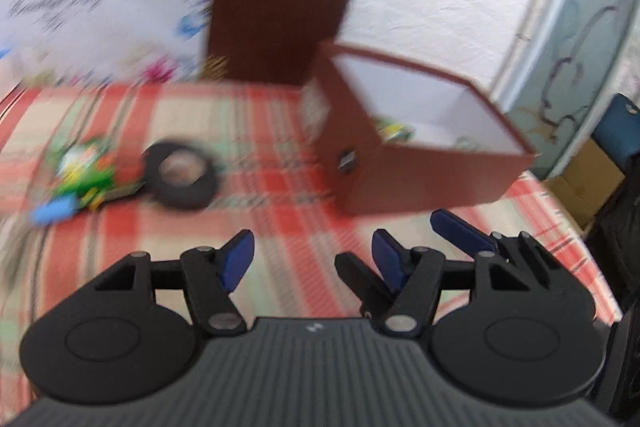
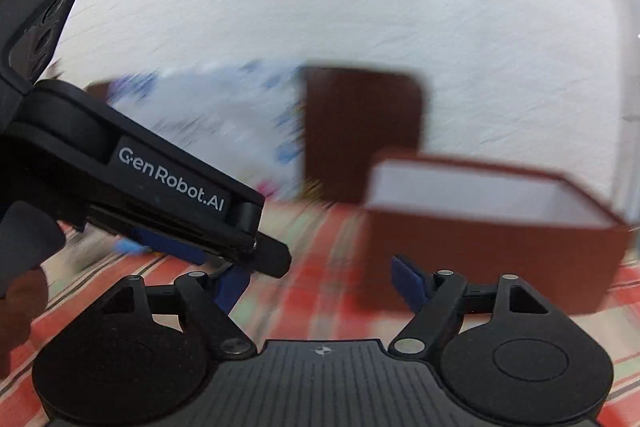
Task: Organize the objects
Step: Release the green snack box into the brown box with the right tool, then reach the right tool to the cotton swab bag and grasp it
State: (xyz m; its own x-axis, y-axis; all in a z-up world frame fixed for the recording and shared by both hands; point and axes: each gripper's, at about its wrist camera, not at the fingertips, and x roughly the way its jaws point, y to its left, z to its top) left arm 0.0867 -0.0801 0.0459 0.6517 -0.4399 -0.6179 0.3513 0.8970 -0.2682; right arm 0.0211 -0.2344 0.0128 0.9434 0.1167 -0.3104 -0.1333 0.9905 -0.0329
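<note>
Blur smears both views, yet more is shown by the left wrist view. Only there are seen a black tape roll and, touching it at its 9 o'clock, a green printed packet with a small blue piece at the packet's 7 o'clock, all lying on the red-checked cloth of the desk. Only there is the inside of the brown box revealed: white walls, with one green-yellow item and a pale round thing that cannot be identified.

In the right wrist view the box is seen at 2 o'clock, its contents hidden by the near wall, and the other tool's black body, lettered GenRobot.AI, crosses from 9 o'clock.

One box is counted, open-topped, with one brown lid propped upright at its 11 o'clock against a white wall. One tape roll and one packet are counted.

The left gripper is held released, nothing between its blue fingers. The right gripper is likewise spread wide and empty, near the box's front wall.
</note>
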